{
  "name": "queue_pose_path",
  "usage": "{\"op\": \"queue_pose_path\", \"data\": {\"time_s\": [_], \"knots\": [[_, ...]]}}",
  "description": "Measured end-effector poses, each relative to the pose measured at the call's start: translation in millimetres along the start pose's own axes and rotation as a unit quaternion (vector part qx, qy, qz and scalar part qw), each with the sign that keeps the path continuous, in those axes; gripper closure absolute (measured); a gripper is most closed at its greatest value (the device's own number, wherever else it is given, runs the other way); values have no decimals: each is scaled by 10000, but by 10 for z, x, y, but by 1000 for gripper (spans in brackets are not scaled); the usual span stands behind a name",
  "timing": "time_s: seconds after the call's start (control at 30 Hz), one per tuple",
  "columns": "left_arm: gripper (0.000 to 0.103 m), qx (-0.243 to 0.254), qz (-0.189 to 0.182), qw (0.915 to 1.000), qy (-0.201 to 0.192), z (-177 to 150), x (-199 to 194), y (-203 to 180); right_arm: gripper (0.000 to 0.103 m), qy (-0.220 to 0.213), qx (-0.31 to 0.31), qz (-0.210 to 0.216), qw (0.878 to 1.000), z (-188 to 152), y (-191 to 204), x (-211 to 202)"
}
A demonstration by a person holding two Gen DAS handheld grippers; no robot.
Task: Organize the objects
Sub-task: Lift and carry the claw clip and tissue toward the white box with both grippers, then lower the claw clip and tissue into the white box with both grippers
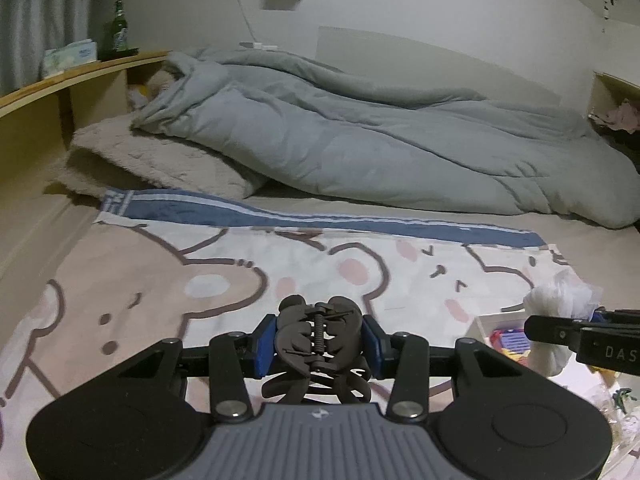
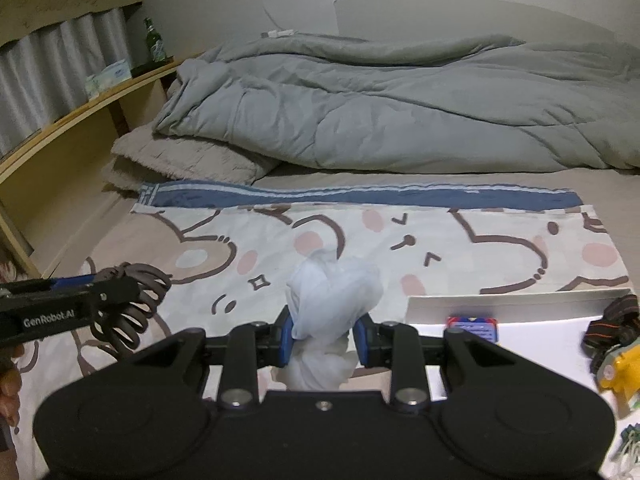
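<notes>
Left hand-held gripper (image 1: pixel 319 344), jaws part-closed, clamps a dark brown claw hair clip (image 1: pixel 320 350) by its flanks above the bear-print blanket (image 1: pixel 168 280) on the bed. The clip looks light, rigid and sprung, so it is best gripped across the body, not the teeth. Right hand-held gripper (image 2: pixel 322 338) pinches a soft, crushable white plastic wad (image 2: pixel 328 308); any hold should suffice. Only the right wrist view shows the white tray (image 2: pixel 540 332) and yellow toy (image 2: pixel 618 372) clearly.
</notes>
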State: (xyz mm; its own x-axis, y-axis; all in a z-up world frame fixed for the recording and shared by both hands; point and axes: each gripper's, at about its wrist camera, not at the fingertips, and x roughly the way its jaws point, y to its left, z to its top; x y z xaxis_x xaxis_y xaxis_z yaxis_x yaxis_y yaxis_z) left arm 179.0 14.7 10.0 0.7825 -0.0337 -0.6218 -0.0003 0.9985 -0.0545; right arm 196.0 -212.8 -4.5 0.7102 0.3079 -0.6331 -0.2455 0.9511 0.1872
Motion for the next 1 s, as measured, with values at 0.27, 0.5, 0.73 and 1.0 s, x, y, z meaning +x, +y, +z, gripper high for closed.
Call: {"op": "queue_pose_path", "data": {"time_s": [0.27,0.5,0.73,1.0], "knots": [[58,69,-271,9996,17,45,145,-385,72,-132,71,-251,9996,5,-373,-168],[58,195,-559,9982,-43,73,189,-791,72,-209,234,-495,9983,-21,-790,-342],[58,275,-912,9954,-93,78,207,-1182,72,-239,334,-688,9968,-93,-1163,-510],[58,714,-1425,9872,-56,-6,322,-1676,72,70,1068,-727,9916,-284,-1698,-506]]}}
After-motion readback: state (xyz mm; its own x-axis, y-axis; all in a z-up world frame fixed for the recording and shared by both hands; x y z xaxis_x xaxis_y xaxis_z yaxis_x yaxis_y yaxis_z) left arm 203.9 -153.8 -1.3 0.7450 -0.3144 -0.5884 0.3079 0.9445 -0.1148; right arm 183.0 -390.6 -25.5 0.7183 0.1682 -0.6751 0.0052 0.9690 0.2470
